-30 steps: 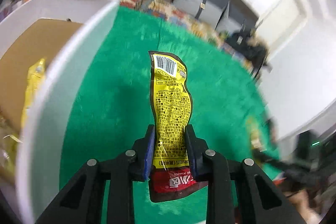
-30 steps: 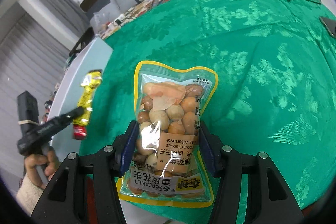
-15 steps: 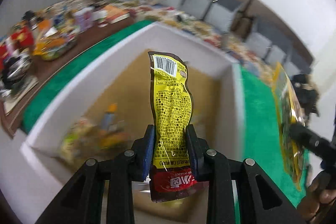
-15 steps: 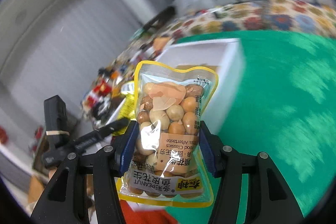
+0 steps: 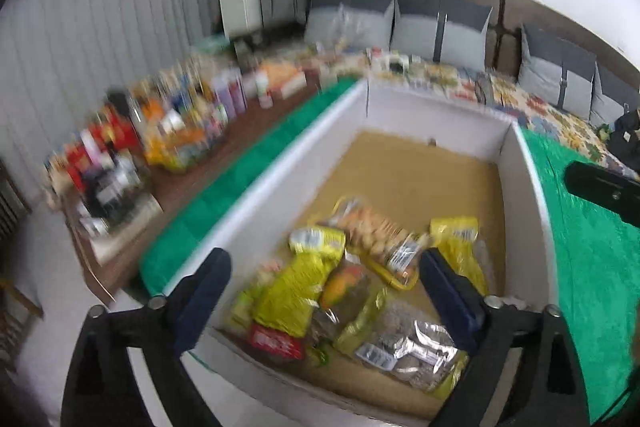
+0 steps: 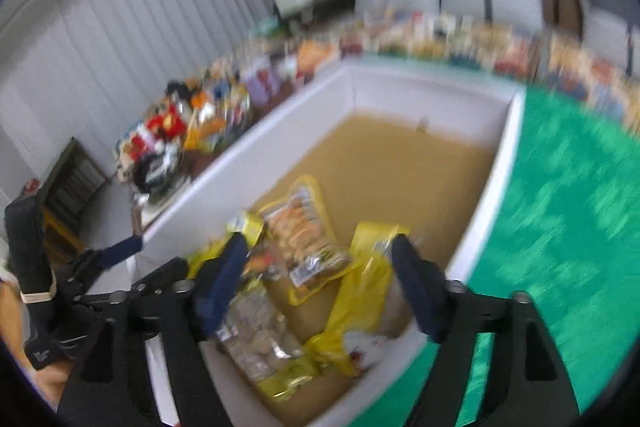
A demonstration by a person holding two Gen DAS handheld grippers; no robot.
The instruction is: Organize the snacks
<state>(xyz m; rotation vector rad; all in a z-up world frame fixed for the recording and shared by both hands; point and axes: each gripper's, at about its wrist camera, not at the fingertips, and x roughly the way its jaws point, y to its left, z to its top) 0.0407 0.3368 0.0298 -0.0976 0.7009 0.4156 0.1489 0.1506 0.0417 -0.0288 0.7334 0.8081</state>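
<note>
white box [image 5: 524, 163] with a brown cardboard floor on the green cloth, snack packets [image 5: 352, 287] heaped at its near end, yellow pouches, a clear peanut bag [image 6: 304, 231] lying flat on top, silvery packs nearest, far half bare

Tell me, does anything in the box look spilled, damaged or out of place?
Nothing stands out. The snack packets lie in a loose heap at the near end of the white box; none looks torn or spilled, though blur hides detail.
</note>
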